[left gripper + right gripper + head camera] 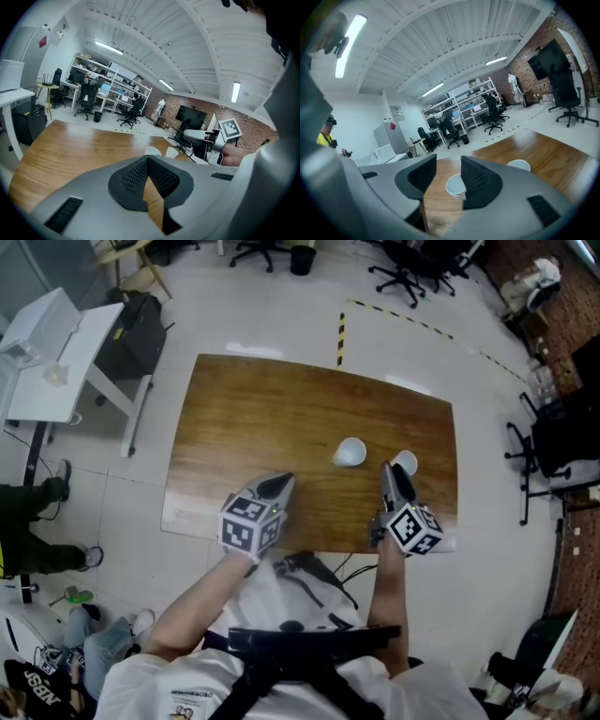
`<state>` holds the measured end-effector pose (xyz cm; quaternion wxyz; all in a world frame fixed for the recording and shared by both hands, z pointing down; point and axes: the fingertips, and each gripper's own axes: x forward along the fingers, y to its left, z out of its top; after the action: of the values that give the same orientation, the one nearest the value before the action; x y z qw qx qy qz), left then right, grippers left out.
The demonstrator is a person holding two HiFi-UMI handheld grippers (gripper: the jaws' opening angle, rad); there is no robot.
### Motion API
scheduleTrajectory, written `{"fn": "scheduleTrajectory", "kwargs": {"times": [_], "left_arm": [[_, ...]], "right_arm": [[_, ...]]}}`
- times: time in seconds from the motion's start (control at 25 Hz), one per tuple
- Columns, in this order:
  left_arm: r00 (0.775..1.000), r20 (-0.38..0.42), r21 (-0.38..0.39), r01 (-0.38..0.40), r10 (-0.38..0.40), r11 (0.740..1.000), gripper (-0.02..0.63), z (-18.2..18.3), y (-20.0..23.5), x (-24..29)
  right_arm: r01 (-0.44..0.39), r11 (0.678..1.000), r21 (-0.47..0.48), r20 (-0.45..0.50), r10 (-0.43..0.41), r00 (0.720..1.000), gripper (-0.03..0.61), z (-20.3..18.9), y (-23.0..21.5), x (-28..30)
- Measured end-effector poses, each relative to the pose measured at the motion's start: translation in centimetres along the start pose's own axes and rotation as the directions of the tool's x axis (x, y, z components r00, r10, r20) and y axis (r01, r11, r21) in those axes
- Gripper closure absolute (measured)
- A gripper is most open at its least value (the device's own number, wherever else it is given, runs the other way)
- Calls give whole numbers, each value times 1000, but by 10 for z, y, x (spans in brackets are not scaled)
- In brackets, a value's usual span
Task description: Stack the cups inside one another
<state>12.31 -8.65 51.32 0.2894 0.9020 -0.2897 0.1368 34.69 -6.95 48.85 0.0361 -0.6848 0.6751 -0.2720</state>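
nothing is stacked yet: the left cup (350, 452) and right cup (405, 463) are standing apart on the table (262, 418). the right gripper (392, 472) is holding its jaws spread, lining up on a cup (not touching it); the left gripper (279, 486) is pressing its jaws together, empty.

A wooden table (262, 418) on a pale tiled floor (234, 306) in an open office
To the table's left stands a white desk (56, 362) with a black cabinet (131, 329) beside it, and a person in dark trousers (33, 521) sits at the left edge; a strip of yellow-and-black tape (340, 334) runs across the floor from the table's far side, with black office chairs (403, 273) and a black bin (302, 259) beyond; the left gripper view shows loaded white shelves (112, 89), a brick wall (201, 105) with a dark screen (191, 117) in front of it, and a ceiling light (236, 91) overhead
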Motion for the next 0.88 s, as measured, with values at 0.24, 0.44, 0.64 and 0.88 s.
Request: {"fn": "scheduleTrajectory", "kwargs": {"times": [0.24, 0.44, 0.64, 0.88], "left_arm": [[999, -33, 38, 30, -29, 999, 618, -2, -20, 18], [996, -69, 47, 54, -51, 997, 618, -10, -47, 41], [994, -86, 26, 68, -65, 997, 618, -17, -71, 67], [995, -84, 1, 46, -45, 999, 618, -26, -91, 87]], "right_arm": [[20, 972, -235, -136, -54, 989, 385, -12, -28, 3], [-6, 874, -485, -292, -155, 944, 385, -21, -81, 2], [-117, 791, -601, -435, -201, 878, 385, -37, -120, 12], [-285, 710, -643, -580, -210, 787, 387, -61, -144, 27]]}}
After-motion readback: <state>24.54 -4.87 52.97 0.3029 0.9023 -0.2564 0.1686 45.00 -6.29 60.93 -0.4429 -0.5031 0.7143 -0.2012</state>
